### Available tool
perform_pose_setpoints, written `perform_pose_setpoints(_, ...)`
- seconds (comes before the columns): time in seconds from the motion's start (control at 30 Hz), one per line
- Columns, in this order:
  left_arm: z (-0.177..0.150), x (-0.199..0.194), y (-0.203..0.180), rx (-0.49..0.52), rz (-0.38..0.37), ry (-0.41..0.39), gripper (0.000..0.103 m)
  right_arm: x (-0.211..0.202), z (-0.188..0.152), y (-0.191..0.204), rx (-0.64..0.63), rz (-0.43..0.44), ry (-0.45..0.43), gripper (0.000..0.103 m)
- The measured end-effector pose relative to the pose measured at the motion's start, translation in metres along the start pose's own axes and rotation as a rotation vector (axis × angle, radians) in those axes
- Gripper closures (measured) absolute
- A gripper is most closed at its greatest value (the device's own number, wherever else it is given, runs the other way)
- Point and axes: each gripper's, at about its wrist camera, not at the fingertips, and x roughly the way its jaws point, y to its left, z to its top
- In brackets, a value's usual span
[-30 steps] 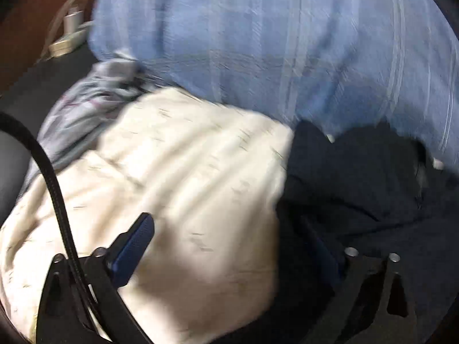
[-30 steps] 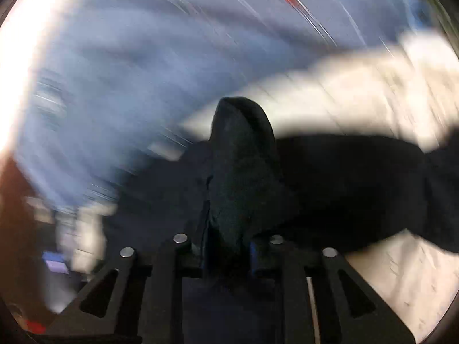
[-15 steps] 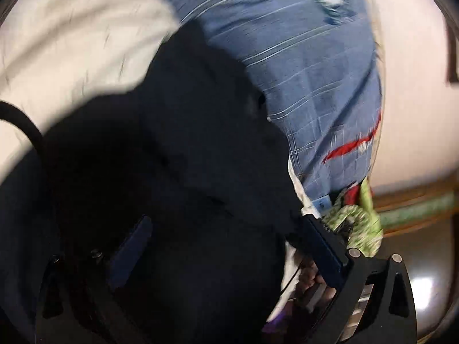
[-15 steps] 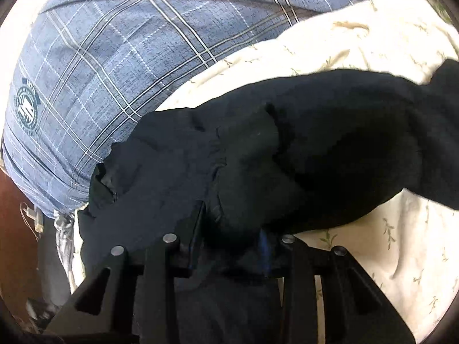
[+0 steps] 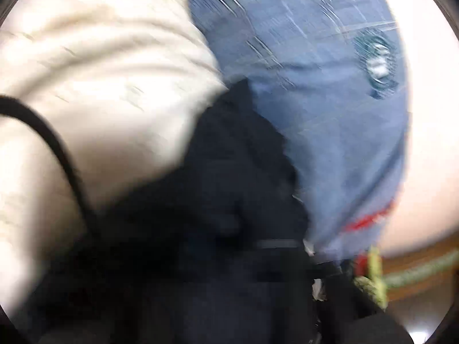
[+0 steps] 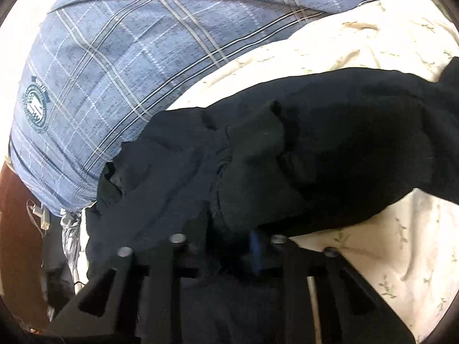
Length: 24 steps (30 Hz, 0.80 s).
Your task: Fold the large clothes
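The right claw (image 6: 229, 238) gripped the crumpled black fabric garment (image 6: 315, 172), whose length ran away rightward; the blurred left claw read fully closed, its hold untellable.

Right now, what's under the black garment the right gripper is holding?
Cream floral fabric shows beneath the black garment, with a blue plaid cloth behind. Whatever lies directly under the garment's bunched middle is covered. The right gripper pinches its near edge.

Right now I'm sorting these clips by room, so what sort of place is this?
Probably a bedroom at home: clothes are being handled on a cream sprigged bedspread, with a blue plaid pillow or cushion behind and a dark garment on top. Little else of the room shows.
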Motion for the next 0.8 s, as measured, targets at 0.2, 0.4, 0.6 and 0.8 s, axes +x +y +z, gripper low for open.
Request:
perform_pose_setpoints(0.2,0.015,-0.054,-0.006,0.154,0.079,-0.261,0.101,0.003,-0.012,0.045,-0.071,0.113,0.028,0.085)
perform_pose_setpoints(0.4,0.028,-0.044,0.033,0.100,0.172,-0.188,0.097,0.031,-0.029,0.055,-0.027,0.140,0.090,0.085)
perform_pose_setpoints(0.6,0.014,-0.079,0.022,0.109,0.130,-0.170,0.063,0.035,-0.045,0.004,0.166,0.149,0.160,0.076)
perform_pose_setpoints(0.8,0.004,-0.144,-0.022,0.239,0.142,-0.428,0.016,-0.022,-0.041,0.034,-0.006,-0.055,-0.035,0.066)
